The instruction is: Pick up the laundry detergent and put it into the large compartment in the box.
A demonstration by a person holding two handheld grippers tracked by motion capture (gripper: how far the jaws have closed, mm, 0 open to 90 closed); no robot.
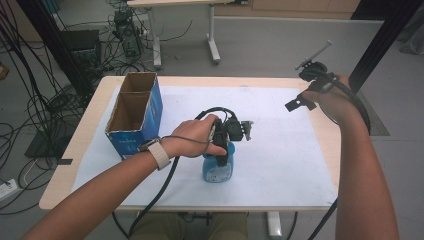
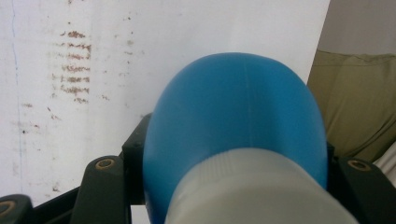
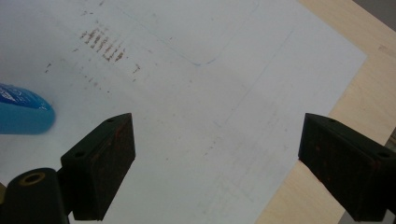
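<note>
A blue bottle (image 1: pixel 216 170) with a pale cap stands on the white sheet (image 1: pixel 280 155) near the table's front middle. My left gripper (image 1: pixel 223 145) reaches down over its top and is shut on it. In the left gripper view the blue bottle (image 2: pixel 233 116) sits between the black jaws of that gripper (image 2: pixel 233 150), its pale cap nearest the camera. My right gripper (image 1: pixel 302 103) hangs raised over the table's far right corner, apart from the bottle. In the right gripper view its jaws (image 3: pixel 217 140) stand wide open with nothing between them, and the blue bottle (image 3: pixel 21 115) shows at the left edge.
An open cardboard box (image 1: pixel 135 112) with blue sides and two compartments stands at the sheet's left. Bare wooden table edge (image 3: pixel 355 93) runs along the sheet's right side. Cables and table legs crowd the floor beyond the table.
</note>
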